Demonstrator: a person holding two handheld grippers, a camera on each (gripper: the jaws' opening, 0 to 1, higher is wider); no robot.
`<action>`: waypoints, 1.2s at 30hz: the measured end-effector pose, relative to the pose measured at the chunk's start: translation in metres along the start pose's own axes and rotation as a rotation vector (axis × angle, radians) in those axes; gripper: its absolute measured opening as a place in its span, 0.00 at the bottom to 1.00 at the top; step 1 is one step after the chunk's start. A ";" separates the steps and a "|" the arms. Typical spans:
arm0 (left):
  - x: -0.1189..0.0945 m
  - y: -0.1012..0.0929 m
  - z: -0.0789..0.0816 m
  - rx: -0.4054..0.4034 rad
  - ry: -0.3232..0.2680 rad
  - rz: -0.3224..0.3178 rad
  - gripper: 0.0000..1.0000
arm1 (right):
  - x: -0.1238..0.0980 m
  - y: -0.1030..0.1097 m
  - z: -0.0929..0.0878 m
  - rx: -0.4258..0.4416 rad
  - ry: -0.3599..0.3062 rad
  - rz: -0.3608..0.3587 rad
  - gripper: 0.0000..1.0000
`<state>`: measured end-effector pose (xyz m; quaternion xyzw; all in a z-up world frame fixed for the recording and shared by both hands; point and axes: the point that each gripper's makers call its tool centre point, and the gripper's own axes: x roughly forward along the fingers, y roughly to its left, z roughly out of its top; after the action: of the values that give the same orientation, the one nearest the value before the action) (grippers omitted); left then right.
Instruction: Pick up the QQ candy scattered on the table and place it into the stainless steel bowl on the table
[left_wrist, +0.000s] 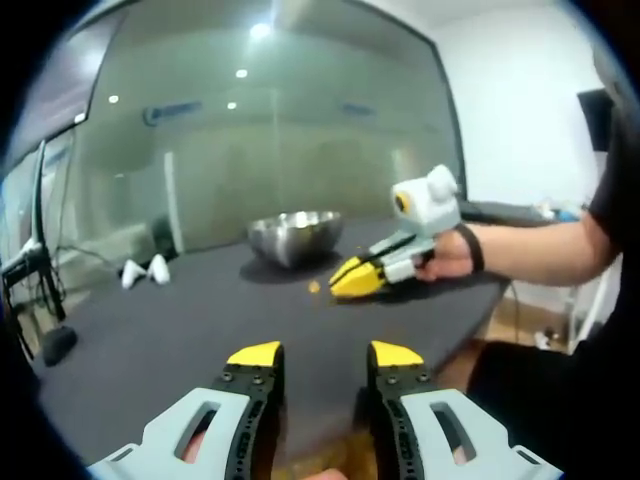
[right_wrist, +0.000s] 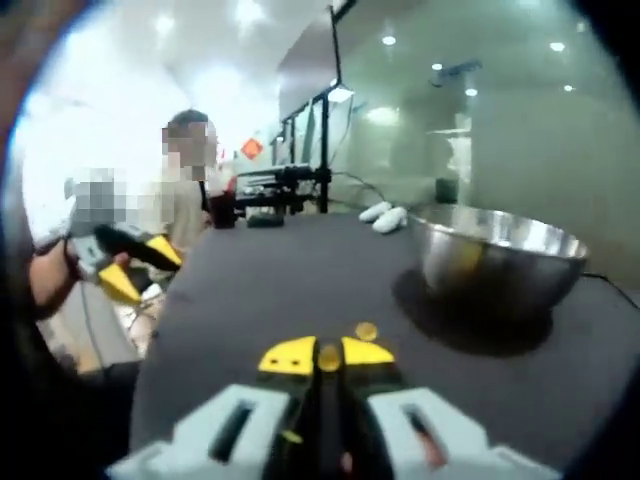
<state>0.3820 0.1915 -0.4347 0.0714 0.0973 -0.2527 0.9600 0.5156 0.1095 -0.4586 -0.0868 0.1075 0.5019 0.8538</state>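
Two grippers: left gripper (left_wrist: 325, 358) released, right gripper (right_wrist: 327, 355) grasping QQ candy (right_wrist: 328, 356), another candy (right_wrist: 367, 331) before stainless steel bowl (right_wrist: 497, 262).

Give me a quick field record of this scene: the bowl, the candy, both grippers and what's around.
surface: dark table
bowl: stainless steel bowl, upright on the table
candy: one yellow candy pinched between the right gripper's tips; another loose candy on the table just ahead, short of the bowl
right gripper: right gripper, shut on the candy
left gripper: left gripper, open, nothing between its jaws
background: glass wall; two white objects on the table's far side
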 end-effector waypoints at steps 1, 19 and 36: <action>0.000 0.000 0.000 0.001 0.000 -0.001 0.35 | -0.005 -0.008 0.001 -0.005 -0.001 -0.045 0.09; 0.004 -0.002 0.003 0.009 -0.007 -0.016 0.35 | -0.061 -0.083 0.050 0.045 -0.152 -0.350 0.09; 0.004 0.001 0.002 0.004 -0.001 -0.012 0.35 | -0.011 -0.122 0.092 -0.019 -0.141 -0.384 0.09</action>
<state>0.3862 0.1899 -0.4335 0.0726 0.0967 -0.2587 0.9584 0.6264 0.0654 -0.3623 -0.0783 0.0240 0.3358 0.9384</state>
